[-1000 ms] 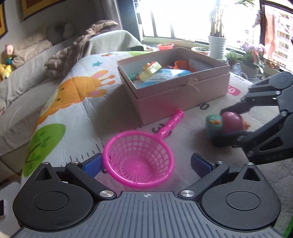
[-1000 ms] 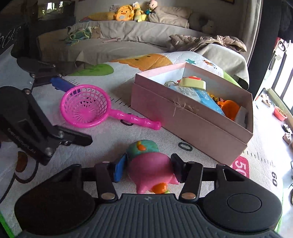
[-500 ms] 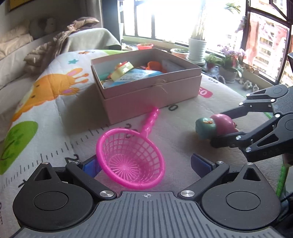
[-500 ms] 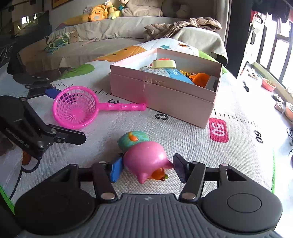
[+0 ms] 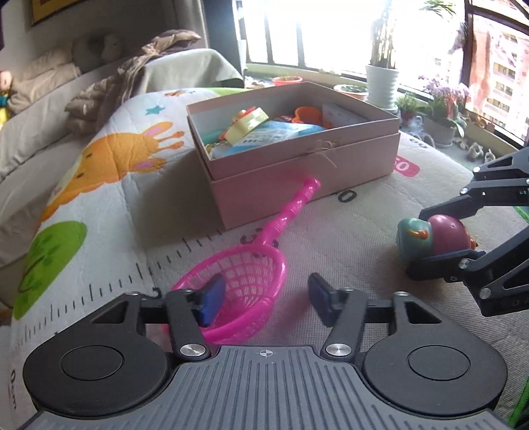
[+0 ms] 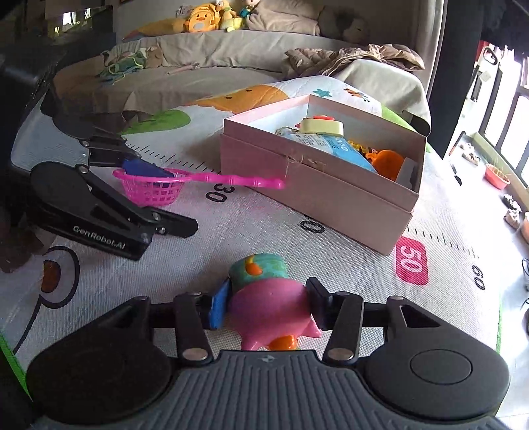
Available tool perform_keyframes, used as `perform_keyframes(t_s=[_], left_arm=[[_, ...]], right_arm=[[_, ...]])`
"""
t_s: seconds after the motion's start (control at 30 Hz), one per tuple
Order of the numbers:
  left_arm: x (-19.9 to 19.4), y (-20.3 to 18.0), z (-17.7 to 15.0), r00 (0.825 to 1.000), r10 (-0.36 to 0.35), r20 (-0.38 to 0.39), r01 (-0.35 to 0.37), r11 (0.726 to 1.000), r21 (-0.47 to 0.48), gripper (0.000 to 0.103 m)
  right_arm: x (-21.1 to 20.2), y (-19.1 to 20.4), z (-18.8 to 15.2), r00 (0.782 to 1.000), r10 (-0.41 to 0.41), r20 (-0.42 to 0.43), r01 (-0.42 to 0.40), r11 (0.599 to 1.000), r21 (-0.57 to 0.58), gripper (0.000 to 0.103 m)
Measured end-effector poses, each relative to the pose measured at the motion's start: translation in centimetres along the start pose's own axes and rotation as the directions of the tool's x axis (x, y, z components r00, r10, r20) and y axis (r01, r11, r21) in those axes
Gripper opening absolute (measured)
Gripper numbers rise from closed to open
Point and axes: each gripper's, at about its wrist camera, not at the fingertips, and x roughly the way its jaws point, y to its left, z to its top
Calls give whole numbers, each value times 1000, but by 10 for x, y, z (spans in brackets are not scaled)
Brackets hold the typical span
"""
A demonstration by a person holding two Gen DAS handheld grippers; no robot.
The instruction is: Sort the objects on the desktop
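A pink plastic strainer (image 5: 251,274) lies on the play mat, its handle pointing at the open pink box (image 5: 297,172). My left gripper (image 5: 264,297) is closing around the basket: one blue pad (image 5: 211,297) is inside it, the other stands off its outer side with a gap. From the right wrist view, the strainer (image 6: 152,188) sits between the left gripper's (image 6: 180,200) fingers. My right gripper (image 6: 267,304) is shut on a pink and teal toy figure (image 6: 264,297), with both pads against its body. The left wrist view shows that toy (image 5: 429,235) in the right gripper (image 5: 416,243).
The pink box (image 6: 314,192) holds a blue packet, a yellow toy and an orange piece. The play mat (image 6: 231,231) carries ruler marks and animal prints. A sofa with a blanket and plush toys (image 6: 211,18) lies behind. Plant pots (image 5: 382,82) line the window sill.
The left jaws have narrowed a lot, and one pad now sits inside the strainer's basket. The right jaws widened a little, then pressed back onto the toy figure.
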Motion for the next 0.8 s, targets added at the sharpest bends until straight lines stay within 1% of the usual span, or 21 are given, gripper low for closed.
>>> perform_keyframes(t_s=[0.03, 0.1, 0.2, 0.27, 0.3, 0.33, 0.4, 0.43, 0.5, 0.57, 0.63, 0.8], left_arm=[[-4, -1, -3, 1000, 9, 2, -9, 1000, -4, 42], [-16, -3, -8, 1000, 5, 11, -5, 1000, -5, 34], [-34, -10, -14, 999, -2, 42, 0, 1000, 26, 34], [-42, -12, -14, 998, 4, 69, -7, 999, 43, 59], [-45, -12, -13, 996, 15, 86, -19, 999, 49, 85], [-46, -13, -11, 994, 34, 103, -40, 997, 63, 98], [-43, -15, -5, 989, 86, 118, -98, 990, 102, 98], [-39, -16, -1, 988, 102, 113, -115, 986, 119, 101], [-24, -15, 4, 991, 111, 77, -121, 983, 139, 101], [-6, -12, 7, 991, 128, 27, -130, 984, 120, 101], [7, -8, 7, 993, 121, -10, -120, 988, 101, 101], [16, 0, 10, 996, 87, -16, -86, 995, 47, 101]], right_arm=[[-3, 0, -1, 1000, 3, -5, -3, 1000, 2, 49], [-12, 1, -4, 1000, 9, -7, -9, 1000, 5, 48], [-32, -1, -5, 999, 26, 28, -26, 1000, 14, 48], [-43, -1, -5, 998, 10, 58, -10, 1000, 8, 48], [-46, -1, -5, 998, -6, 68, 5, 1000, 5, 48], [-47, -2, -5, 998, -11, 69, 10, 1000, 8, 48], [-44, -4, -6, 998, -11, 59, 9, 1000, 23, 48], [-41, -3, -7, 999, -13, 52, 11, 1000, 26, 48], [-34, -2, -9, 999, -10, 40, 8, 1000, 29, 48], [-27, 0, -10, 1000, 0, 29, -1, 999, 34, 48], [-21, 2, -11, 1000, 2, 19, -2, 999, 39, 48], [-9, 3, -12, 1000, 14, -3, -13, 999, 45, 49]])
